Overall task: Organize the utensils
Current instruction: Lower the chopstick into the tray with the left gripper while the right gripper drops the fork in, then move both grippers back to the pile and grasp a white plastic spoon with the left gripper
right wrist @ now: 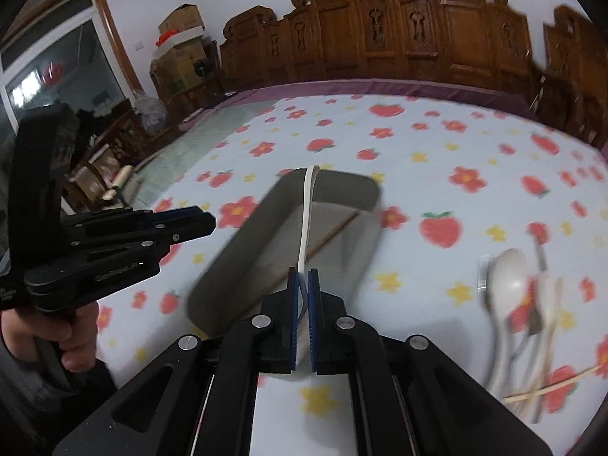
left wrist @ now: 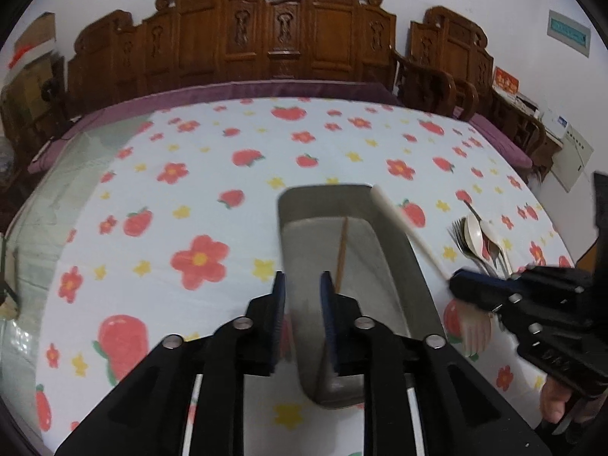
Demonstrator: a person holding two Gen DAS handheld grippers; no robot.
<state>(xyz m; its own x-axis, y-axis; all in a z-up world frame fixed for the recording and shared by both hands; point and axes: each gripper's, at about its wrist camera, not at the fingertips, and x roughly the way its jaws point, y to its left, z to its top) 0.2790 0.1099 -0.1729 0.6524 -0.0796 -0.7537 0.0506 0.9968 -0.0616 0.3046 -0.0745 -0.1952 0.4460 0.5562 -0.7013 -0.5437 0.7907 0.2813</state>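
Note:
A grey metal tray lies on the flowered tablecloth with a wooden chopstick inside. My right gripper is shut on a white utensil handle held over the tray. My left gripper is open and empty above the tray's near end. A pile of spoons and forks lies right of the tray.
Carved wooden chairs line the table's far side. A loose chopstick lies by the utensil pile. Cardboard boxes and a glass door stand at the left. The tablecloth covers a round table.

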